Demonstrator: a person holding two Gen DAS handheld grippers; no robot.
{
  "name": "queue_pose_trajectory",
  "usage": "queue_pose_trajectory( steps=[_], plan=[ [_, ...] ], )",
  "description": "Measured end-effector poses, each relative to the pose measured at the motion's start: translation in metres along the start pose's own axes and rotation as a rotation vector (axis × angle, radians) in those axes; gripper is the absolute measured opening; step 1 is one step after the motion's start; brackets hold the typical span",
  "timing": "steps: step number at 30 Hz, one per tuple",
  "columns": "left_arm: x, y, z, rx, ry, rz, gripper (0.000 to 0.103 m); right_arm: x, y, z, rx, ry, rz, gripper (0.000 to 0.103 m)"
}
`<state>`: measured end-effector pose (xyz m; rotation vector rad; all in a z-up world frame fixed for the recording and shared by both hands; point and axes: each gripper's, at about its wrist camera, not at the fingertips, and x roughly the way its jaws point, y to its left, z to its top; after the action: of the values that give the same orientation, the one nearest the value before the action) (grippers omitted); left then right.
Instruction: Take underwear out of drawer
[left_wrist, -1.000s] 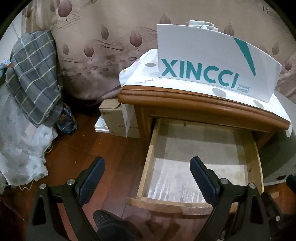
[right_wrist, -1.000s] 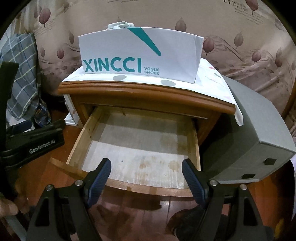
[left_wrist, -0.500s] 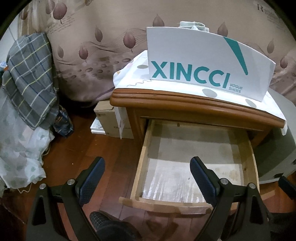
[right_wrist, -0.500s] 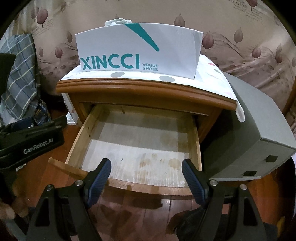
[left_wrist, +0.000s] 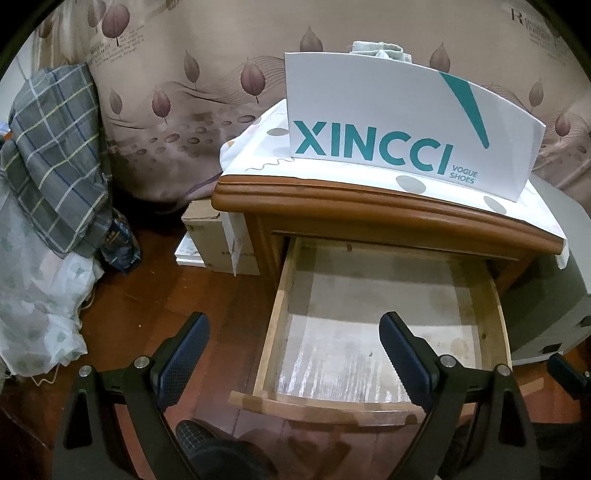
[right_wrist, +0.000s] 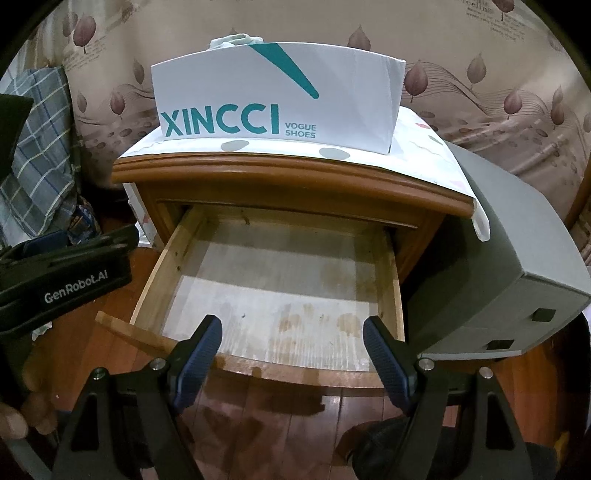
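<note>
The wooden drawer (left_wrist: 276, 317) of the nightstand (left_wrist: 388, 218) stands pulled open; its pale lined floor (right_wrist: 280, 295) shows nothing inside. Pale green folded cloth (left_wrist: 380, 50) pokes out above the white XINCCI shoe box (left_wrist: 406, 122) on top of the nightstand; it also shows in the right wrist view (right_wrist: 234, 38). My left gripper (left_wrist: 295, 350) is open and empty, over the drawer's front left corner. My right gripper (right_wrist: 291, 354) is open and empty, above the drawer's front edge (right_wrist: 295, 371). The left gripper body (right_wrist: 62, 273) shows at the left of the right wrist view.
A grey box (right_wrist: 517, 266) stands right of the nightstand. Cardboard boxes (left_wrist: 210, 236) sit on the wooden floor to its left. Plaid cloth (left_wrist: 55, 155) and a pale bundle (left_wrist: 33, 295) lie far left. A leaf-patterned bedspread (left_wrist: 177, 103) hangs behind.
Both grippers have drawn back and up a little from the drawer, so the nightstand sits lower and smaller in view. Both stay open and empty.
</note>
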<state>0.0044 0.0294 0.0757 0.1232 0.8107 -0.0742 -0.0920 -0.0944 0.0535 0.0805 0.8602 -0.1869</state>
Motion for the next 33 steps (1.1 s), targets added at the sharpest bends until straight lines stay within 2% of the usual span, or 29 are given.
queue_pose_trajectory(
  steps=[33],
  plan=[
    [0.008, -0.01, -0.005, 0.042, 0.012, -0.018, 0.092, 0.015, -0.007, 0.001, 0.019, 0.033, -0.011, 0.081]
  ],
)
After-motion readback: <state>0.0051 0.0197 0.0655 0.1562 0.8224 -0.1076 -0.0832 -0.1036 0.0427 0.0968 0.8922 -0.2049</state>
